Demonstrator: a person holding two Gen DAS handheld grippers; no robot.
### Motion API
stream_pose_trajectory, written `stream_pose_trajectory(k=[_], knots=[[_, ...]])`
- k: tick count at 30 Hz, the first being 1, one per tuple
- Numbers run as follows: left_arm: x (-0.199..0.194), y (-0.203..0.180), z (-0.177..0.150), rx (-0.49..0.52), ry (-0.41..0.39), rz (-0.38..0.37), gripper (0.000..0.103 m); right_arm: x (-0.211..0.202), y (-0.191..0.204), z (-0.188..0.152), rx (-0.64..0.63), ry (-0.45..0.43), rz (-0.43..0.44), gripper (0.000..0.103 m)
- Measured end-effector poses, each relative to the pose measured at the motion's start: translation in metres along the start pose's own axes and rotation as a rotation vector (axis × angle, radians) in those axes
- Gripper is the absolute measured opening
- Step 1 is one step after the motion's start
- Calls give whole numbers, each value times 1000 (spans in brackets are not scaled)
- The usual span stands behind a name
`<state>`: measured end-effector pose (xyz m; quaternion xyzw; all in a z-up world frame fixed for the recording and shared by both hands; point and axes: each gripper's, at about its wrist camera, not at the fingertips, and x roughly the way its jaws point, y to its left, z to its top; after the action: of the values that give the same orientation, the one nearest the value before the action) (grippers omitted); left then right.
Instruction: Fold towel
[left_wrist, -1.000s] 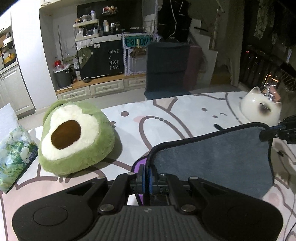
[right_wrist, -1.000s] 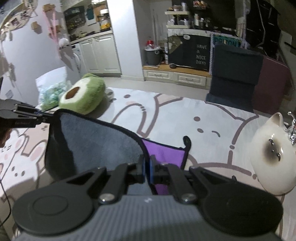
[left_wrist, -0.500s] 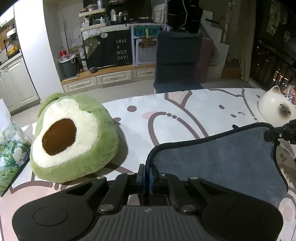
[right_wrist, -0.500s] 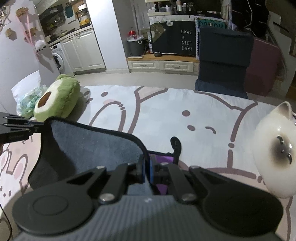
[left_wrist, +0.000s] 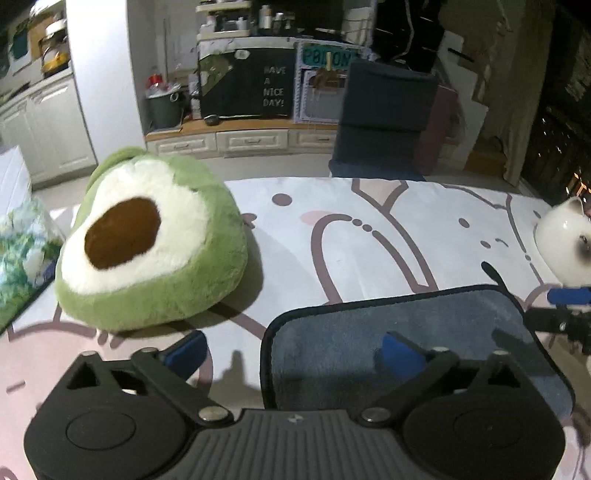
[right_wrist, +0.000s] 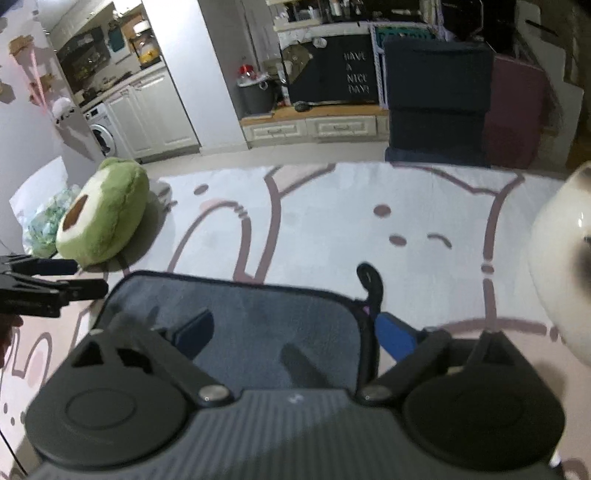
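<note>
A grey towel (left_wrist: 388, 332) with dark trim lies folded flat on the cartoon-print table cover (left_wrist: 369, 229); it also shows in the right wrist view (right_wrist: 266, 325). Its hanging loop (right_wrist: 371, 282) sticks out at the far right corner. My left gripper (left_wrist: 291, 352) is open, blue pads apart over the towel's near left corner. My right gripper (right_wrist: 295, 334) is open over the towel's near right corner. Each gripper shows in the other's view, the right one at the right edge (left_wrist: 554, 314), the left one at the left edge (right_wrist: 48, 284).
A green avocado plush (left_wrist: 147, 240) sits left of the towel. A white cat figurine (left_wrist: 565, 240) stands at the right. A floral bag (left_wrist: 22, 254) lies at the far left. Chairs and cabinets stand beyond the table.
Both grippers were shut on the towel's corners and held it up; they lowered the corners forward, laid the towel flat and opened.
</note>
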<state>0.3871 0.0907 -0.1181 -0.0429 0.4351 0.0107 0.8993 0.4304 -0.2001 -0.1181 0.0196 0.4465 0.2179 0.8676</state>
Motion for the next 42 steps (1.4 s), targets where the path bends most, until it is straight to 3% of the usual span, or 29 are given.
stream_pose_trajectory(k=[13,42], knots=[[-22,0,-2,-36,8,12,103,-18,3,-2,8,-21,-18,103],[-124,-33,-28,-22,-22,36,103,-118,29,-29,45,-71,-28,103]])
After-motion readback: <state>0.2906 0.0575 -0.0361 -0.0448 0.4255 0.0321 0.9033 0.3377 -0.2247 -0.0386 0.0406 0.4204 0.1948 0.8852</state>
